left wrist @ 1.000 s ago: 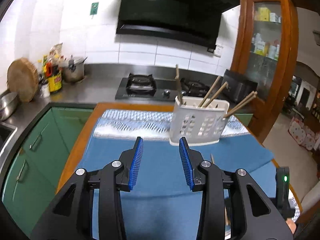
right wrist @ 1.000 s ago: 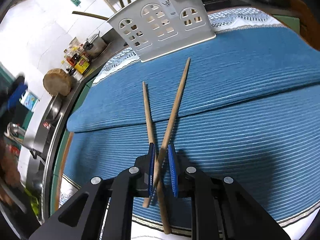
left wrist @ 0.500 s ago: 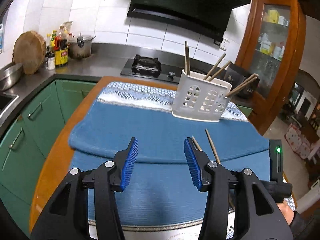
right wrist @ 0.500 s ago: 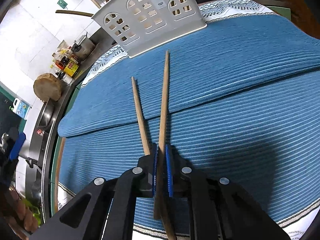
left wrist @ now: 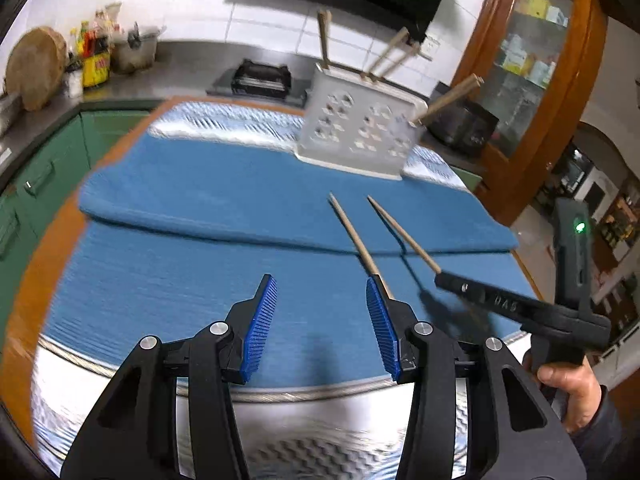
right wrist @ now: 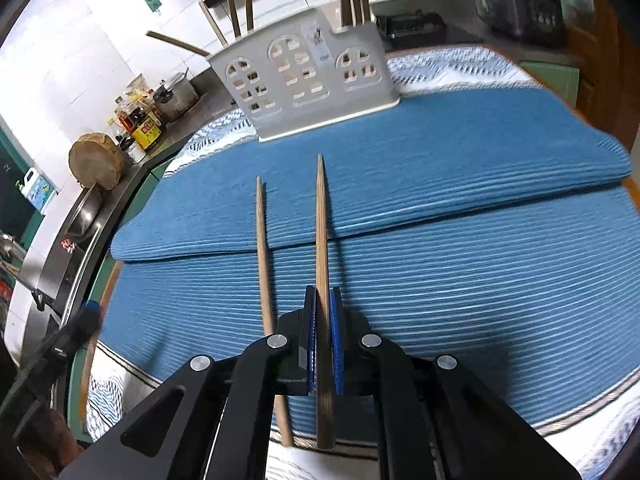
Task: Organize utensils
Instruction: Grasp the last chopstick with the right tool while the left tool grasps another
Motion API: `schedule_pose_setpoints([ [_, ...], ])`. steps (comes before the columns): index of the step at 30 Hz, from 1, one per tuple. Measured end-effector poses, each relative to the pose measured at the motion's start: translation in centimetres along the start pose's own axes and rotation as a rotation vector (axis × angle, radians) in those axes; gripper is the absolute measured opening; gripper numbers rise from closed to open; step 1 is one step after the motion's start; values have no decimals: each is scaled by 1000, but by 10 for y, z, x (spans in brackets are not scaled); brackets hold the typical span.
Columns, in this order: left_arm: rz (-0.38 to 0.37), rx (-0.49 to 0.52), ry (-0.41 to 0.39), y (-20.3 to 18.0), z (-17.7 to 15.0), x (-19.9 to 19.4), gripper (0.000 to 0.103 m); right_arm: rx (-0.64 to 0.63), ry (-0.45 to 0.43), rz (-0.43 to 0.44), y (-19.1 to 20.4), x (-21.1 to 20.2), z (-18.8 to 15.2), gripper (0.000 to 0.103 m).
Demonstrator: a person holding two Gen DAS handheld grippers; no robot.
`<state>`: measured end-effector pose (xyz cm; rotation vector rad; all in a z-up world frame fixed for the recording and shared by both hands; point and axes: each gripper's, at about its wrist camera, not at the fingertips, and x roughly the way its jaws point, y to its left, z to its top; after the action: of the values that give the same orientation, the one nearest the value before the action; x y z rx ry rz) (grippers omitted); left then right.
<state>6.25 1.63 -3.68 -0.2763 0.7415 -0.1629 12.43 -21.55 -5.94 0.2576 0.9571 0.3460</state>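
Chopsticks, two, wooden, on a blue ribbed mat (right wrist: pixel 460 208) laid over a round table. One chopstick (right wrist: pixel 321 240) is pinched between the blue pads of the right gripper (right wrist: pixel 323 320), gripped toward its thick end, its tip pointing at the white rack (right wrist: pixel 304 84) at the far edge of the mat. In the left wrist view it appears clear of the cloth, though the lift is hard to confirm. The second chopstick (right wrist: pixel 264 256) lies loose on the mat just left of the held one, nearly parallel, not touching it. The rack already holds several chopsticks leaning at mixed angles. The left gripper (left wrist: pixel 320 320) hangs above the near part of the mat with its tongs wide and nothing between them. Risks, as judged: the hold sits far from the tip, so the long free end may swing or pivot in the pads on the way to the rack; the tip could strike the rack's front wall or the leaning sticks and tip the light rack; a low carry could drag the loose chopstick or snag the fold in the mat.
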Motion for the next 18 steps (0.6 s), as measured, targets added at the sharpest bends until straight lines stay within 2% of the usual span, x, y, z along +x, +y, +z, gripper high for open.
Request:
schedule_pose_setpoints([
  [4,-35,-9,52,-22,-13,17,46,-28,-34,-1,-11,-20,-4,7],
  [10,-43,8,101,-56,-25,43,41,-59,-71,12,-21,-44,-9,7],
  [12,-43,8,116,-62,-28,52,37,-58,-81,22,-22,-49,-10,7],
  [14,-35,9,129,-67,-30,61,28,-63,-96,25,-26,-55,-11,7],
  [18,-19,3,153,-72,-29,77,21,-70,-117,33,-29,-63,-11,7],
])
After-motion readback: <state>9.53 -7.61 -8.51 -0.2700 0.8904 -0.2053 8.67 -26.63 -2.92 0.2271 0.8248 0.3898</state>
